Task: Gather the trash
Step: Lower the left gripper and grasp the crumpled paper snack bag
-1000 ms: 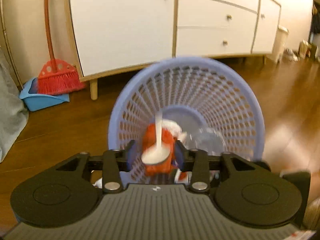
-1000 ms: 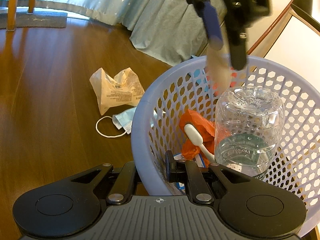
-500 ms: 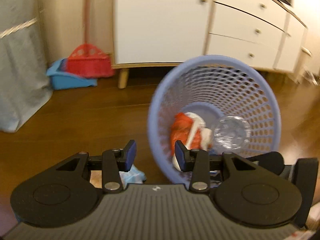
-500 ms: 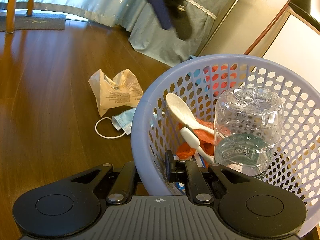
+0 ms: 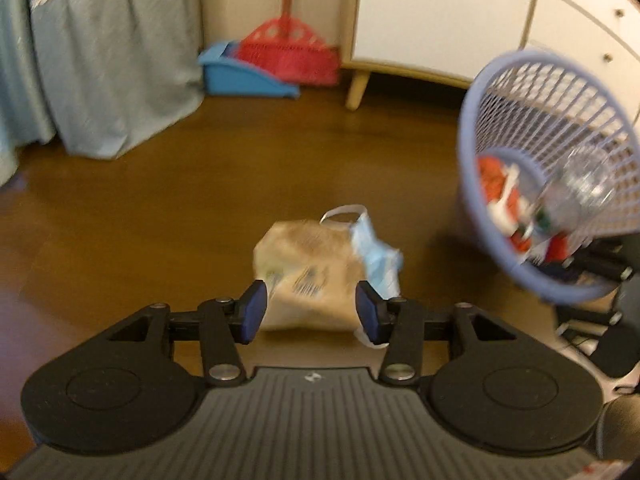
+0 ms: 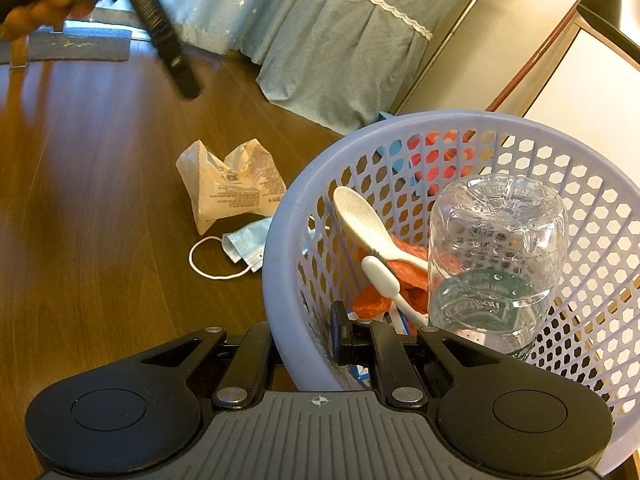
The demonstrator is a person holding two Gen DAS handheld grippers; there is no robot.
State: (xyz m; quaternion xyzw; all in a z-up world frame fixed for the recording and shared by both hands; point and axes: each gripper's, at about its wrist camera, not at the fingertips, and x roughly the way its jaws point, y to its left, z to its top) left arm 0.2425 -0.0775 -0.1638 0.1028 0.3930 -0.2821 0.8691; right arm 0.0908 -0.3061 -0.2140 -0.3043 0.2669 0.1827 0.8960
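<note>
A crumpled tan paper bag (image 5: 308, 270) (image 6: 232, 188) lies on the wood floor with a light blue face mask (image 5: 376, 254) (image 6: 244, 246) beside it. My left gripper (image 5: 310, 312) is open, its blue pads either side of the bag's near end, nothing held. My right gripper (image 6: 304, 336) is shut on the near rim of the lilac mesh basket (image 6: 280, 248) (image 5: 472, 152), one finger inside and one outside. In the basket are a clear plastic bottle (image 6: 496, 260), a cream spoon (image 6: 360, 220), a white stick and an orange wrapper (image 6: 404, 276).
A grey-blue fabric skirt (image 5: 104, 60) (image 6: 340, 40) hangs at the back. A red broom (image 5: 288, 48) and blue dustpan (image 5: 240, 76) stand by a white cabinet (image 5: 440, 12) on wooden legs. Open wood floor (image 6: 80, 200) lies left of the trash.
My left gripper let go of the spoon into the basket, then swung away left and down to the paper bag. The right gripper kept still, gripping the basket rim.
</note>
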